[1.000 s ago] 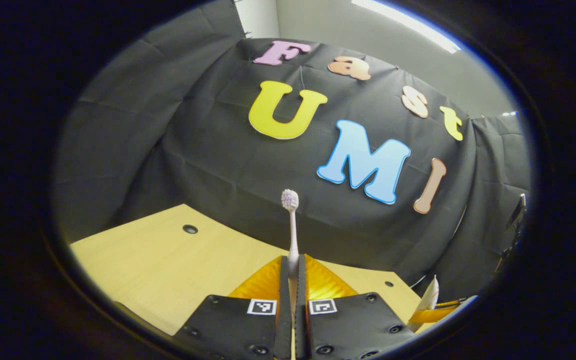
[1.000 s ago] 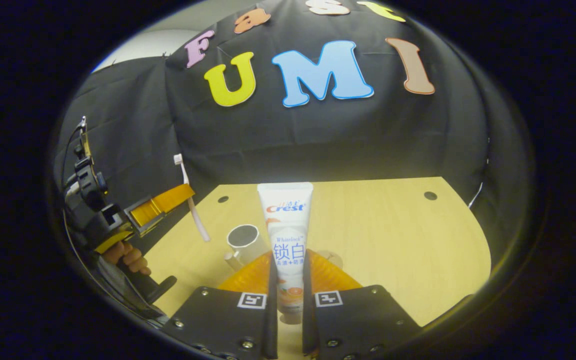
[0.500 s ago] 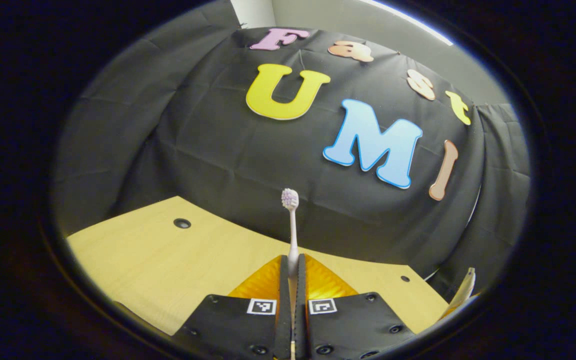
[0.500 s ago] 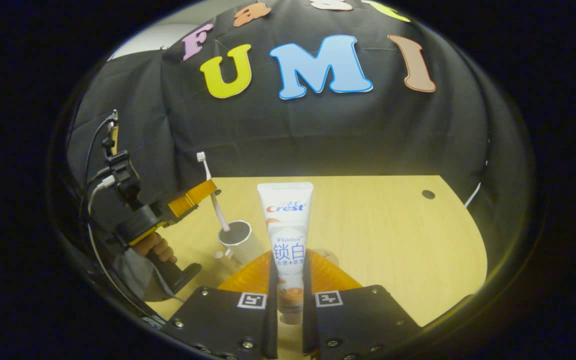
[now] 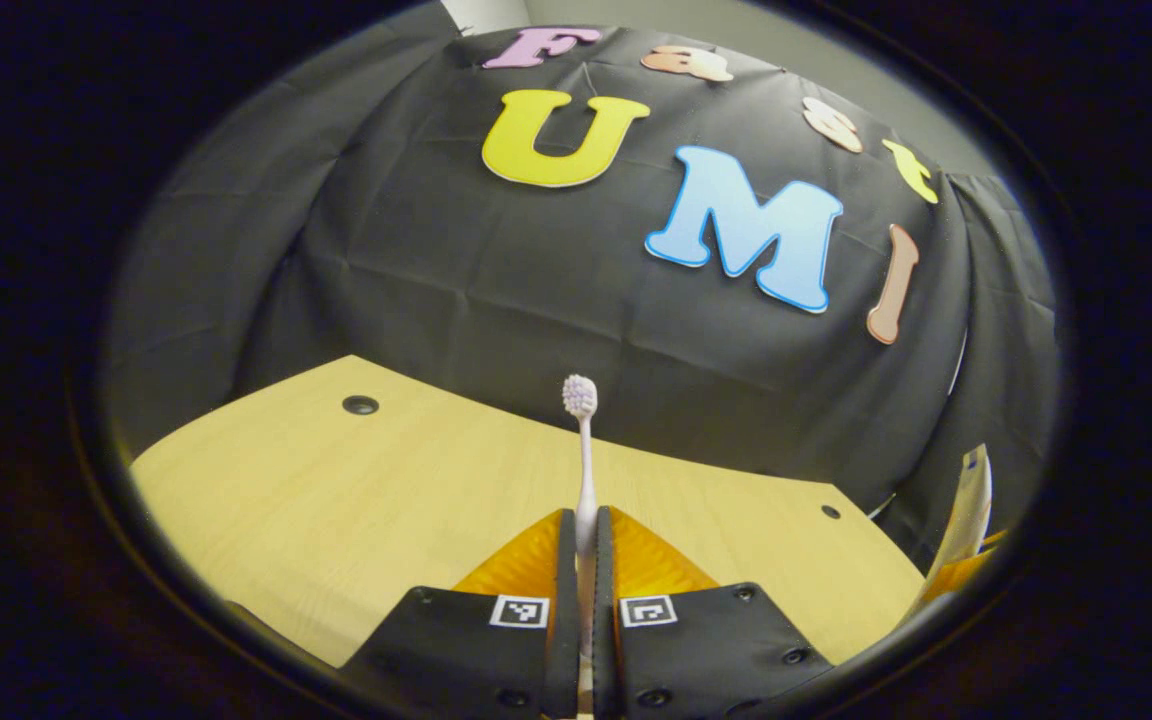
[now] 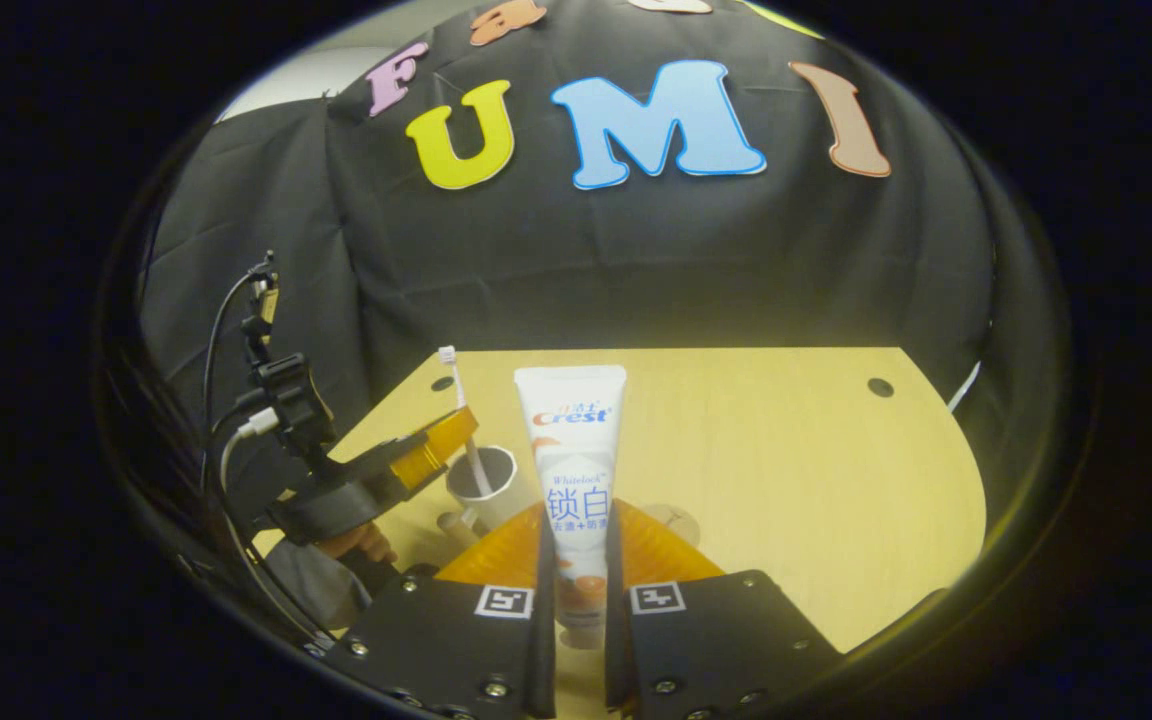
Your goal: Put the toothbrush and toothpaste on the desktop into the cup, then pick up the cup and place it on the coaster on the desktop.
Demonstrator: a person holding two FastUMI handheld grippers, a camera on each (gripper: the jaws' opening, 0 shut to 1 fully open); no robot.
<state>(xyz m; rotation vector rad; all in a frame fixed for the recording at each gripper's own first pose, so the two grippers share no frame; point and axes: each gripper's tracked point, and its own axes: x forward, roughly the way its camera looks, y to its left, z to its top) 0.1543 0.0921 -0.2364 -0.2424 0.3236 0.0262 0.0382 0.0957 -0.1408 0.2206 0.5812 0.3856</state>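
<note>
Right gripper view: the right gripper (image 6: 576, 560) pinches the toothpaste tube (image 6: 572, 470) at frame centre; at centre-left, the left gripper (image 6: 436, 445) clamps the toothbrush (image 6: 464, 420), its handle inside the cup (image 6: 484, 485).

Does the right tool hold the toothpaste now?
Yes, the toothpaste stands upright, pinched between both fingers of the right tool.

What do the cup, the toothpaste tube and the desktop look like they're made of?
Cup: looks like matte white ceramic or plastic; smooth, thick rim, no shine. Toothpaste tube: likely soft glossy plastic, printed, flat crimped end. Desktop: pale wood-look board, probably laminate; faint grain, even sheen.
</note>
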